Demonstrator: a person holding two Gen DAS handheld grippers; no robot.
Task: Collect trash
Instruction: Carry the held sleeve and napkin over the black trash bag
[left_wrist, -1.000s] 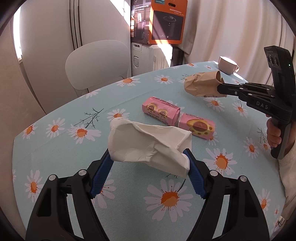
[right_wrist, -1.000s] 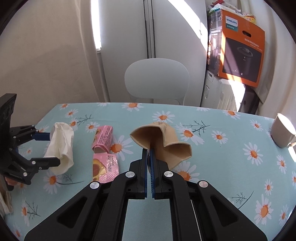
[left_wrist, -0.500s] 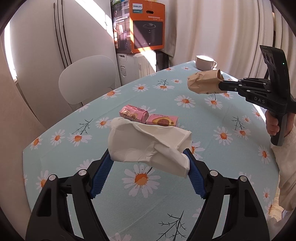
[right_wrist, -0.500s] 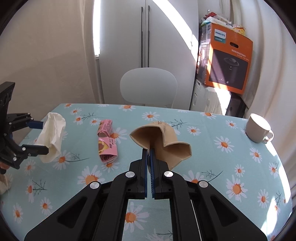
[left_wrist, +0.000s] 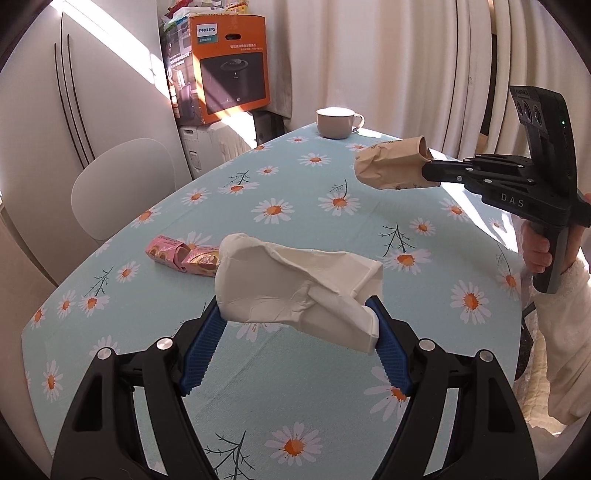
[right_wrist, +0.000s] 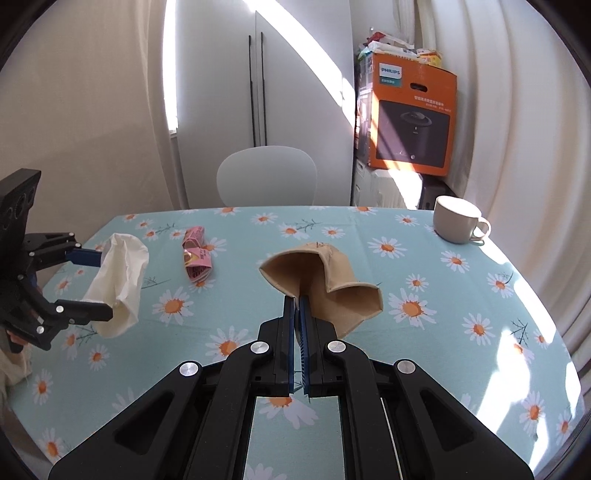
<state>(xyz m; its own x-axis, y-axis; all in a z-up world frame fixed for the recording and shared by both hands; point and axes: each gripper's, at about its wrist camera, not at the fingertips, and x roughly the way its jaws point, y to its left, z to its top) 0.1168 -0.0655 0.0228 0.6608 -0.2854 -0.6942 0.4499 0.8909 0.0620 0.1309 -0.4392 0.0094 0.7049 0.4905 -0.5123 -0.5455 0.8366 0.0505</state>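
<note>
My left gripper (left_wrist: 297, 314) is shut on a crumpled white paper napkin (left_wrist: 295, 286), held wide between the blue pads above the table; the same napkin (right_wrist: 118, 280) hangs in that gripper (right_wrist: 92, 282) at the left of the right wrist view. My right gripper (right_wrist: 297, 301) is shut on a crushed brown paper cup (right_wrist: 321, 280), lifted off the table. In the left wrist view that cup (left_wrist: 391, 166) sticks out of the right gripper (left_wrist: 430, 173) at the right. A torn pink wrapper (left_wrist: 184, 255) (right_wrist: 195, 254) lies on the daisy tablecloth.
A white cup (right_wrist: 458, 219) (left_wrist: 338, 122) stands at the table's far right corner. A white chair (right_wrist: 267, 175) is behind the far edge. An orange box (right_wrist: 415, 125) sits on a stack beyond. A person's hand (left_wrist: 537, 251) grips the right handle.
Both grippers have drawn back from the table's middle and risen a little, each keeping its piece of trash. The pink wrapper now looks farther away. More of the table shows.
</note>
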